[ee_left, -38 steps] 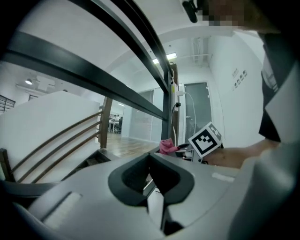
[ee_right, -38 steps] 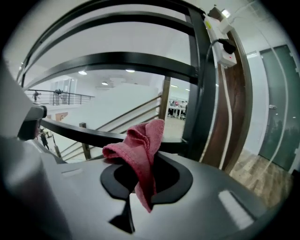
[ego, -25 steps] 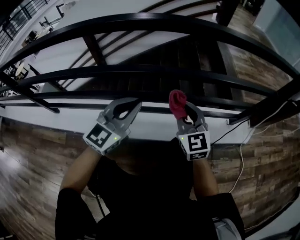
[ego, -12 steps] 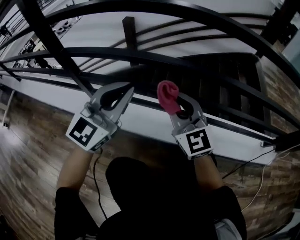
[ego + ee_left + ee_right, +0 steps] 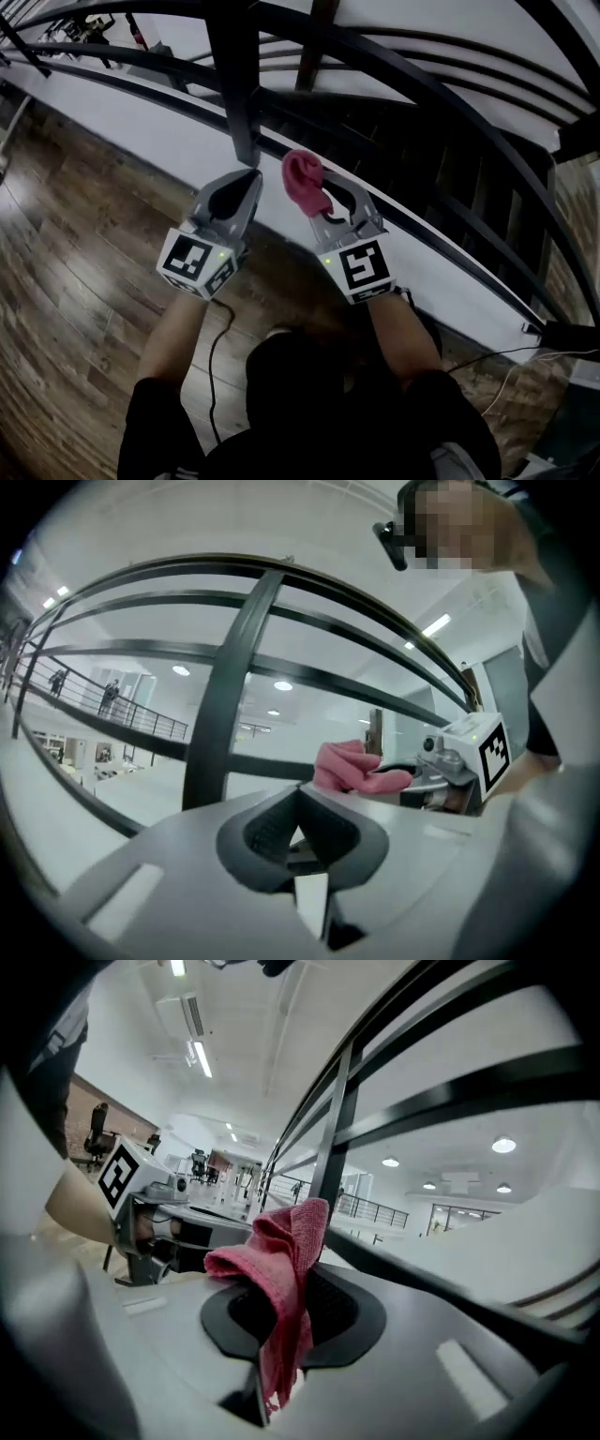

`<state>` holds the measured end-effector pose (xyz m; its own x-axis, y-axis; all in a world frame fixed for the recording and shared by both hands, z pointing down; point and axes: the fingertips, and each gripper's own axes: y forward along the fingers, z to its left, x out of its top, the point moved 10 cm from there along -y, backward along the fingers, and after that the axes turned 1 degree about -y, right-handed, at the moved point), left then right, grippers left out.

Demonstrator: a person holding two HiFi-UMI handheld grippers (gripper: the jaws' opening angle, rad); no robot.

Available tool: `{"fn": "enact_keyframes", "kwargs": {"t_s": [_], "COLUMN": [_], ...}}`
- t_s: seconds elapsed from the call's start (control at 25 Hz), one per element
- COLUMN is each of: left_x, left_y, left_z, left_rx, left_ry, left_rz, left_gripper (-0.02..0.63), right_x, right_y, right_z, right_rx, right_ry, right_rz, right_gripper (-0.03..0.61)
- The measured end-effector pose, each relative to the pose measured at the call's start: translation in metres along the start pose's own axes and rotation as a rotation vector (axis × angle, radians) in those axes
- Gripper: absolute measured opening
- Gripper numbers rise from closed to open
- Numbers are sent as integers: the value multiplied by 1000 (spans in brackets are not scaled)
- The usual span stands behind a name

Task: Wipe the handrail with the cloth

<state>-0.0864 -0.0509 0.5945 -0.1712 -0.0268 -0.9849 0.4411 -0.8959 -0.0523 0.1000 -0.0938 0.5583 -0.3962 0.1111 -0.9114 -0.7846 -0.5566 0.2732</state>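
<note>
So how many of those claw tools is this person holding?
2. The left claw, shut and empty, sits by the black post; the right claw, beside it, grips a pink cloth.

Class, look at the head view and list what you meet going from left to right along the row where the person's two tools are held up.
left gripper, jaws together and empty → pink cloth → right gripper, jaws closed on the cloth.
</note>
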Motion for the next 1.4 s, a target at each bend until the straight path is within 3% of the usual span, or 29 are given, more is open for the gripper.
{"fn": "enact_keyframes", "kwargs": {"t_s": [0.16, 0.32, 0.44, 0.68, 0.96, 1.4], "left_x": [-44, -68, -80, -88, -94, -110], "left_y": [-3, 3, 7, 13, 16, 21], "left_z": [24, 38, 49, 68, 76, 56], "left_rx": [68, 103, 115, 160, 191, 155], "left_ry": [-9, -11, -10, -66, -94, -106], "left_rz": [47, 82, 102, 125, 117, 174], "left_gripper": [0, 0, 0, 0, 0, 0], "right_x": [-27, -44, -49, -48, -49, -63], "right_y": [67, 117, 146, 176, 194, 167], "right_z": [11, -1, -8, -8, -10, -13], "right_rx": [13, -72, -82, -61, -66, -95], "right_ry": [69, 172, 189, 127, -45, -36], "right_rz": [107, 201, 289, 412, 513, 510], "right_gripper": [49, 49, 49, 49, 49, 49]}}
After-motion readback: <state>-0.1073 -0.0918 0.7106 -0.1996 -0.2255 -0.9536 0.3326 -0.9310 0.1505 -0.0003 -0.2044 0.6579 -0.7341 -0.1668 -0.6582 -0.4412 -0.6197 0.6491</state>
